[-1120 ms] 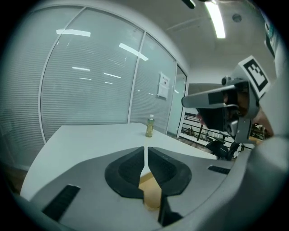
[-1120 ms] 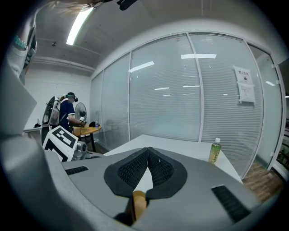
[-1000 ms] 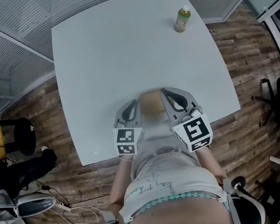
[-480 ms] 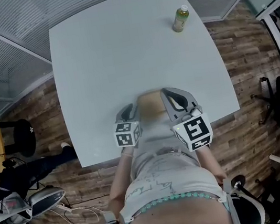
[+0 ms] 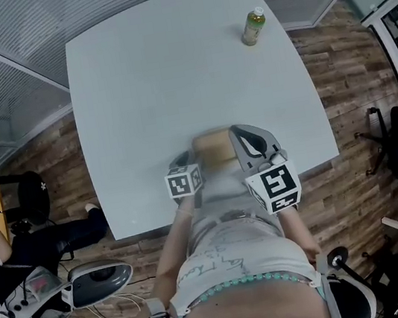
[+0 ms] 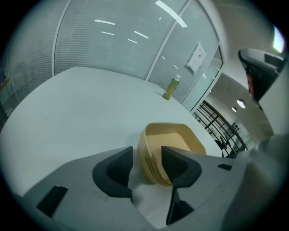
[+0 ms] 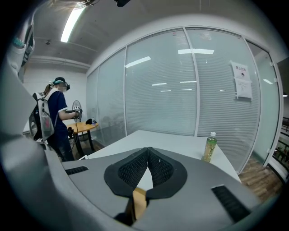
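Presently: left tongs point(image 6: 146, 154) apart astride wooden bowl point(image 6: 176, 140), right tongs point(image 7: 147, 155) clamped on its edge; my lone thin pinch may let it tip.

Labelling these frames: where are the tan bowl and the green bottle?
tan bowl point(image 6: 172, 139), left gripper view, on its inner floor.
green bottle point(image 5: 253, 29), head view, on the middle of its body.
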`<state>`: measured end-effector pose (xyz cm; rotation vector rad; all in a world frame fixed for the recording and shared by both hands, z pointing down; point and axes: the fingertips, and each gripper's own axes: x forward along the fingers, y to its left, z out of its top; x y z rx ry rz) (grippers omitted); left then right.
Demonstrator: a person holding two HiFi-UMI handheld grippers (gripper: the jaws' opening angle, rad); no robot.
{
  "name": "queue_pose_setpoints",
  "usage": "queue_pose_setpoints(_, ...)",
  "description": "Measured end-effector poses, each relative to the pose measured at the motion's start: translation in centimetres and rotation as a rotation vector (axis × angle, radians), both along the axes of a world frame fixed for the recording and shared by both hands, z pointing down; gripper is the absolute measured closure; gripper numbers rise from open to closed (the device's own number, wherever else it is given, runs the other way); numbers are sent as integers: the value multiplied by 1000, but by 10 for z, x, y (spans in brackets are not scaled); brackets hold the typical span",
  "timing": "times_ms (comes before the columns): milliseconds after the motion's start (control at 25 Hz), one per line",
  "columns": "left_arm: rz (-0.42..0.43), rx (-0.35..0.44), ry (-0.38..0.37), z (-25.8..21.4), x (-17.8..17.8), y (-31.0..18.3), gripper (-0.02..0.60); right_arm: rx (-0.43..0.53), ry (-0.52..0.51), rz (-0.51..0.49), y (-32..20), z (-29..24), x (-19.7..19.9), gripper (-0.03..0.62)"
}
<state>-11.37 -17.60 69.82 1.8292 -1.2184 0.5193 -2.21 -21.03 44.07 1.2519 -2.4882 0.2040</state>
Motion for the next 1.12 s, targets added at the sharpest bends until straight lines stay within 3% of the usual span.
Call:
queue_pose_setpoints(240,-41,-85,33,18,6,-1,415,-5,-2,0,-1,0,0,594)
queue_pose_setpoints(600,-137,-136,138,22,12,-1,484,-6,-8,-4,-1,0,2,594)
queue_pose_setpoints(1120,-211,-172,141,18,1,1,512,5,-17,-8,5,-5,-4,594)
